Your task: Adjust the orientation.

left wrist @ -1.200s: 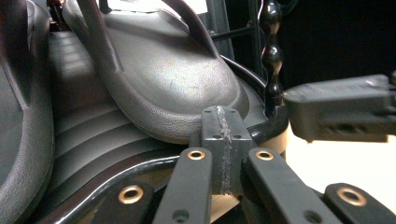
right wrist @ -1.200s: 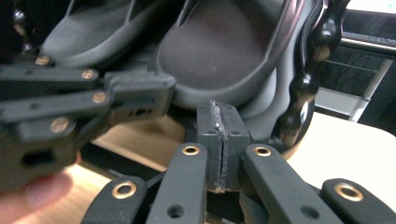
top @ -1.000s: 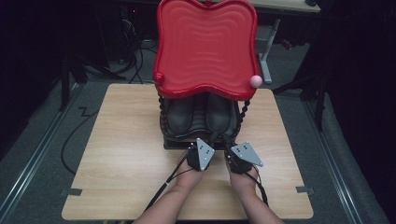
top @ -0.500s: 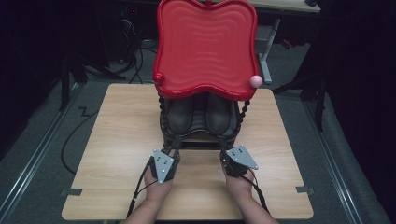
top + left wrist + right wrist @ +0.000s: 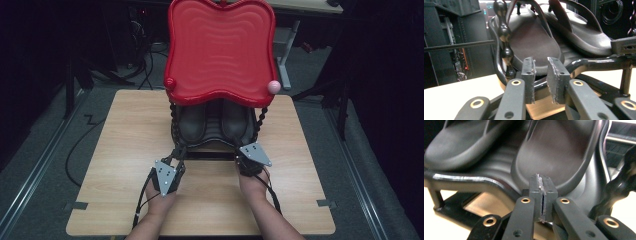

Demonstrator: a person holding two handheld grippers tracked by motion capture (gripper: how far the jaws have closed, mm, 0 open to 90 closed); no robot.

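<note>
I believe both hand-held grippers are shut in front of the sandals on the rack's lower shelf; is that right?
Not quite: the right hand-held gripper is shut, but the left hand-held gripper is open, as the left gripper view shows. Both are in front of the sandals.

We see the black two-jaw left gripper with jaws parted; the black two-jaw right gripper with jaws pressed together, empty.

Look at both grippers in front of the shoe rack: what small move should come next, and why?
Probably ease the left gripper forward onto the heel of the left flip-flop. Its jaws stand slightly apart just short of that heel, gripping nothing, while the right gripper sits shut before the other flip-flop, also holding nothing.
</note>
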